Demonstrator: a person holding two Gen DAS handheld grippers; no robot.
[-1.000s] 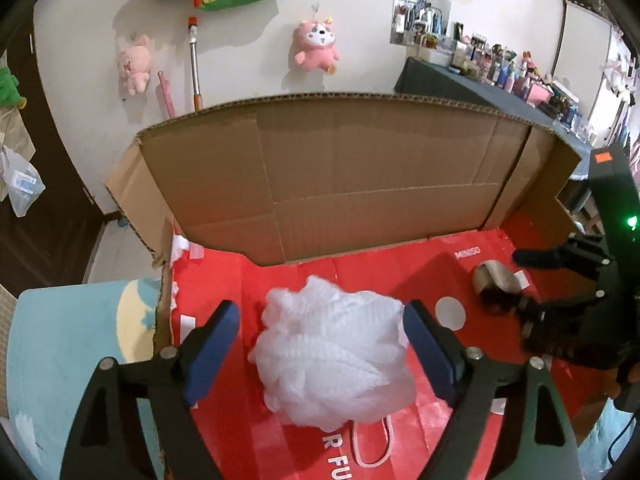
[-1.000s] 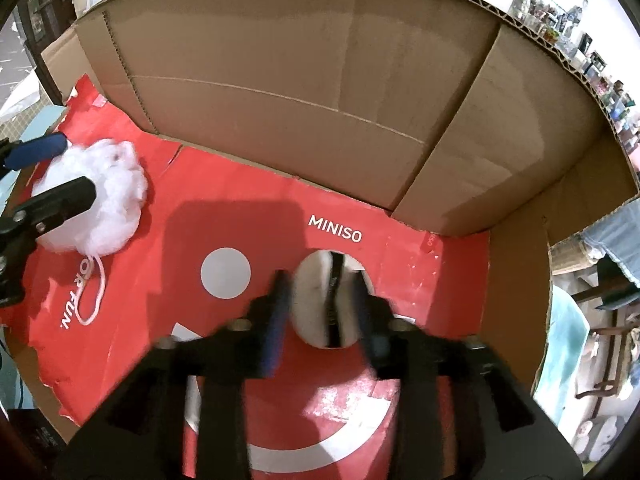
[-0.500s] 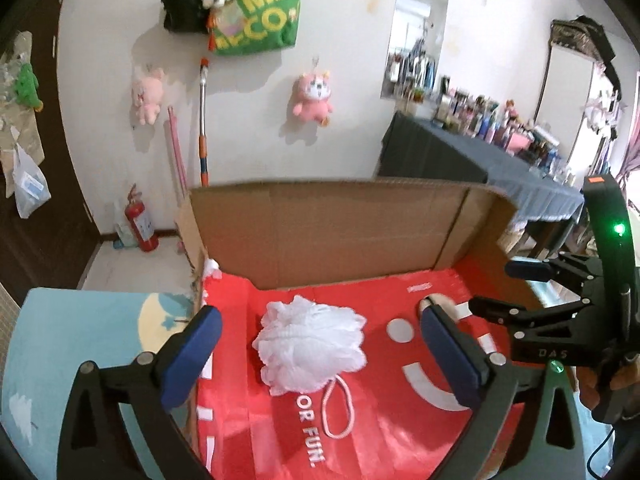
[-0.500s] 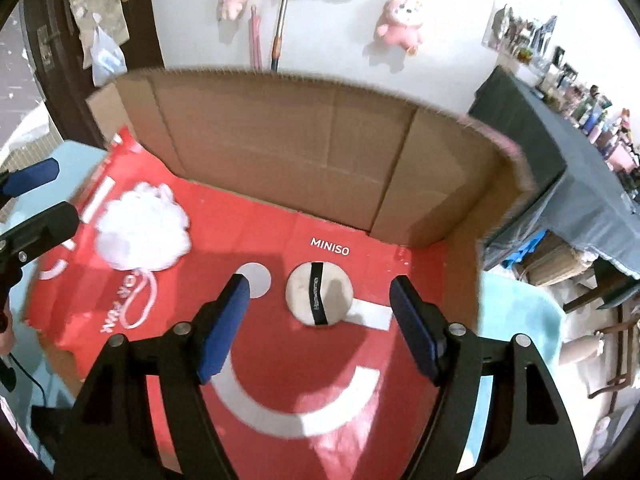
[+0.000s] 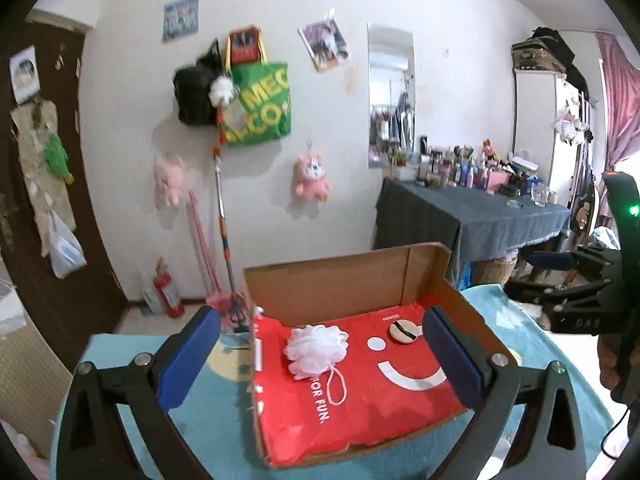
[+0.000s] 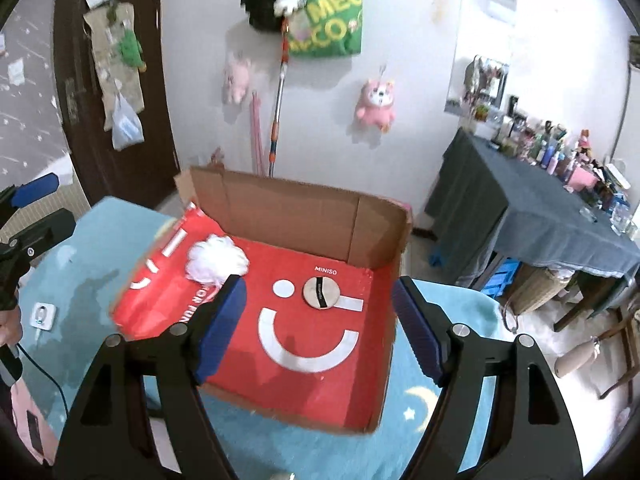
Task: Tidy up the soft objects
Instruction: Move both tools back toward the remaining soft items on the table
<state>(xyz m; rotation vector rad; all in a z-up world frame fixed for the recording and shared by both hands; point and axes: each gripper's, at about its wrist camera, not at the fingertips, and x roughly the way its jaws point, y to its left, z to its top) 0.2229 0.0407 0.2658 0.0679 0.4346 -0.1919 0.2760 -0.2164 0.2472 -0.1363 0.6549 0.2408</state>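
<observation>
Resting apart on the red bag [image 6: 328,364] lining the cardboard box [image 6: 296,212], the white bath pouf [image 6: 218,260] and round powder puff [image 6: 321,291] lie released — left gripper [image 5: 320,360] spread wide and empty, right gripper [image 6: 316,328] opening, nothing between. Risk: the pouf's cord loop snagging a finger. Print reads "MINISO" and "OR FUN."

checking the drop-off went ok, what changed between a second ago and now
Both grippers pulled up and back from the cardboard box. The left gripper let go of the white bath pouf; its jaws now stand wide, nothing between them. The right gripper released the round powder puff, and its jaws are opening, empty. Pouf and puff stayed where they lay on the red bag lining the box.
</observation>
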